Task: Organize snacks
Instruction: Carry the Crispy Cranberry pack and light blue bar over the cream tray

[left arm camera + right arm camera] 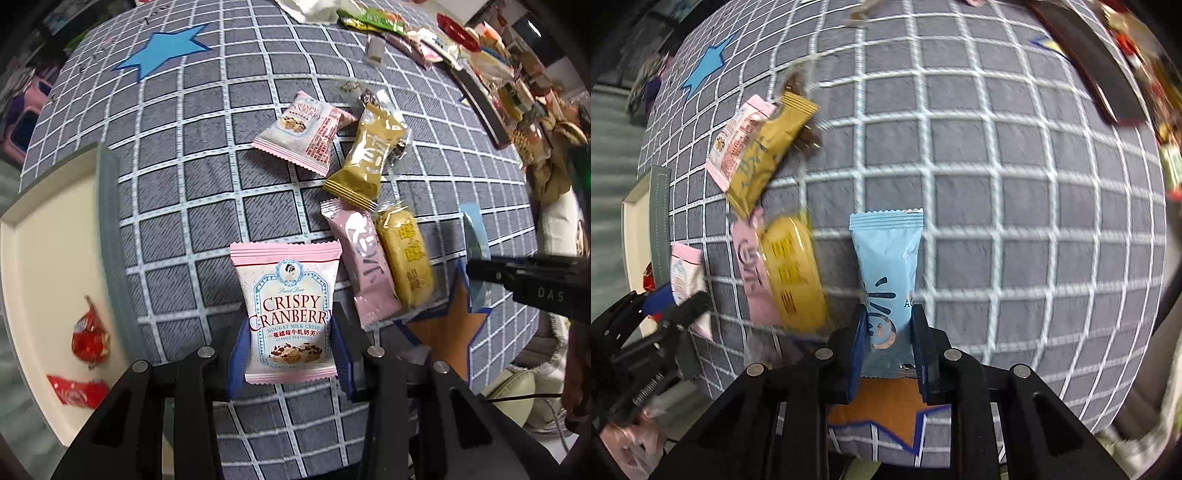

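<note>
My left gripper (290,343) is shut on a pink-and-white Crispy Cranberry packet (288,280), its blue pads pressing the packet's lower sides above the checked grey tablecloth (192,177). My right gripper (889,325) is shut on a light blue snack packet (886,254), held upright over an orange star (886,402). Between the two grippers lie a second cranberry packet (303,133), a gold packet (365,158), a pink packet (365,258) and a yellow cake in clear wrap (404,254). The right gripper's black finger (517,273) shows at the right edge of the left wrist view.
A cream tray (44,240) at the table's left edge holds two red candies (90,338). A blue star (162,48) marks the far left of the cloth. A long black tray (484,107) and a pile of mixed snacks (373,16) line the far right.
</note>
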{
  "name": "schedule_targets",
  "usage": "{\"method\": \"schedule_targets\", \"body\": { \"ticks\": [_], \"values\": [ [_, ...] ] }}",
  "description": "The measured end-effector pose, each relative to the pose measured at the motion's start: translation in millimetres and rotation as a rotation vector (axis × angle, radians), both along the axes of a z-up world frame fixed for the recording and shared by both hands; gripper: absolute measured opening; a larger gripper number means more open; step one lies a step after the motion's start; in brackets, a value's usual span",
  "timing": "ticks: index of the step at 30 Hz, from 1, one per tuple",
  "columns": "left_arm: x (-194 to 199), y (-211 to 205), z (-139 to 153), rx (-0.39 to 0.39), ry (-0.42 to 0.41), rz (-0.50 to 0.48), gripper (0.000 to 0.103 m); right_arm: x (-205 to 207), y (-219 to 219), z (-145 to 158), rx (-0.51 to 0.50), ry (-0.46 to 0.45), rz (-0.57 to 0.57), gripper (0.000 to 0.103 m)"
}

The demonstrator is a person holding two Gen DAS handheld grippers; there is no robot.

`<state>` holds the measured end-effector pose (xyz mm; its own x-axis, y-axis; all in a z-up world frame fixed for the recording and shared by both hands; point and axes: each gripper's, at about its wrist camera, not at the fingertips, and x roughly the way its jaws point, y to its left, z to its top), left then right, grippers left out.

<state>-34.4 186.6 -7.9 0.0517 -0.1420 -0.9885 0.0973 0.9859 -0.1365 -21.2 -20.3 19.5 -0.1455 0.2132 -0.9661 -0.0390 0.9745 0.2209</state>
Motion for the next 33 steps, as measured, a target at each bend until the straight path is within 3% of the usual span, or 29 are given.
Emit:
{"method": "schedule_targets", "body": {
  "ticks": [7, 16, 23, 29, 33],
  "values": [
    [-20.0, 31.7, 21.9, -0.012, -0.042, 0.061, 0.044, -33.2, -16.6, 7.8, 0.031, 0.019, -0.045, 0.025],
    [-65.8, 80.2, 49.8, 0.005, -0.102, 0.166, 0.044, -43.2, 11.9, 22.0, 0.035, -0.006, 0.060, 0.025],
    [-81.9, 131.6, 58.8, 0.012, -0.124, 0.295, 0.044, -29.5, 74.6, 42.0, 0.056, -0.043, 0.179, 0.025],
    [-80.6, 178.9, 56.0, 0.047, -0.138, 0.357, 0.044, -15.6, 163.9, 54.2, 0.094, -0.068, 0.332, 0.025],
    [-82.7, 205.3, 51.7, 0.056, -0.139, 0.386, 0.044, -6.0, 187.2, 48.9, 0.096, -0.049, 0.337, 0.025]
  ]
}}
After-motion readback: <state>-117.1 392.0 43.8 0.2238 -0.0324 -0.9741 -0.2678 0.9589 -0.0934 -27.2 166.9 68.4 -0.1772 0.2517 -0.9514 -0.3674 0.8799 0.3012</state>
